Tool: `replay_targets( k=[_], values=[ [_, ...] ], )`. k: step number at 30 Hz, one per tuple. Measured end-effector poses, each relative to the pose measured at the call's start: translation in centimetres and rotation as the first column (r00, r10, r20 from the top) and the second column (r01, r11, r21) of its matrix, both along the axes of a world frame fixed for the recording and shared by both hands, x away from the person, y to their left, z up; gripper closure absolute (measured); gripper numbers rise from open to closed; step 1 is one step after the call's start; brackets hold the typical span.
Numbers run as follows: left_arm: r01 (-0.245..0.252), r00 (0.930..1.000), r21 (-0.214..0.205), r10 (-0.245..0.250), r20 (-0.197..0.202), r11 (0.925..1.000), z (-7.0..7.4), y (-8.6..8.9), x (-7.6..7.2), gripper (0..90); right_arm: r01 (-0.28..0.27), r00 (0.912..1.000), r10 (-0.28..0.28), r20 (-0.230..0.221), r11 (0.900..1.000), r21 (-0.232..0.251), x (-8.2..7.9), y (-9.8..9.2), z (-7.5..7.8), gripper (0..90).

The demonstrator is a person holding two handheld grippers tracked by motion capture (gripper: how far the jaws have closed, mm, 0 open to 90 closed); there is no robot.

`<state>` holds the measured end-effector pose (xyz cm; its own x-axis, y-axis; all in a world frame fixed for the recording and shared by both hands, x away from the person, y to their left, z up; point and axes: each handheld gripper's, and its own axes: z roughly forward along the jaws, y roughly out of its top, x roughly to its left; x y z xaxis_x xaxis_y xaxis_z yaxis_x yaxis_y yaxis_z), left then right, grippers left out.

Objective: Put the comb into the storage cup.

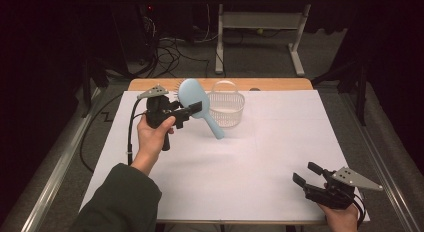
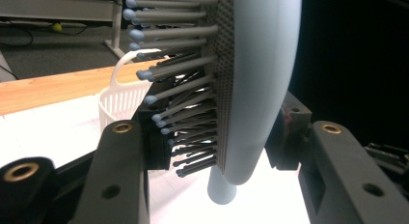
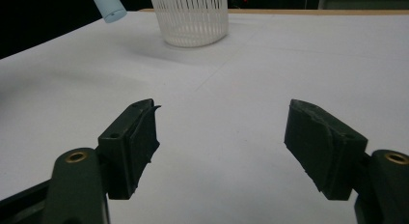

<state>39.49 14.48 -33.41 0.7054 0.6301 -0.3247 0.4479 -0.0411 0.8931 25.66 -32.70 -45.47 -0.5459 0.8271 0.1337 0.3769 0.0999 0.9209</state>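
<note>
A white-covered table [image 1: 260,162] is seen from above, with a white slatted basket [image 1: 226,108] set near its far edge. A pale blue hairbrush [image 1: 196,103] is held raised beside the basket, clamped by its head in the left gripper [image 1: 192,111]. The right gripper [image 1: 306,176] is rested near the table's front corner, jaws spread wide on nothing.

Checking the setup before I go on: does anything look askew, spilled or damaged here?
Nothing is spilled or broken. The white basket stands upright on the table. The blue hairbrush hangs tilted in the air, handle down, clamped at its head by the left gripper. The right gripper is open.
</note>
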Motion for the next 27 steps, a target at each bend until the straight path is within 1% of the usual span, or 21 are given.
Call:
replay_targets(
  k=[5,7,12,20,27],
  values=[
    [-0.003,1.0,0.003,0.003,-0.005,1.0,0.2,-0.3,0.7,52.9,0.003,1.0,-0.003,0.0,1.0,0.004,0.0,0.0,0.0,28.1],
    [-0.001,0.9999,0.011,0.001,-0.01,0.9999,0.2,-0.5,0.9,52.9,0.003,1.0,-0.003,-0.002,1.0,0.004,0.0,-0.1,0.0,28.1],
    [-0.001,0.9999,0.01,0.002,-0.012,1.0,0.4,-1.0,1.4,52.9,0.003,1.0,-0.003,-0.001,1.0,0.005,0.0,-0.1,0.0,28.2],
    [-0.016,0.9998,0.003,0.016,-0.01,0.9999,1.0,-1.4,2.4,52.9,0.004,1.0,-0.004,-0.003,1.0,0.008,0.0,-0.1,0.0,28.2],
    [-0.029,0.9995,0.016,0.029,-0.012,0.9995,1.7,-2.0,3.6,52.9,0.002,1.0,-0.002,-0.003,1.0,0.005,0.0,-0.1,0.0,28.2]
  ],
)
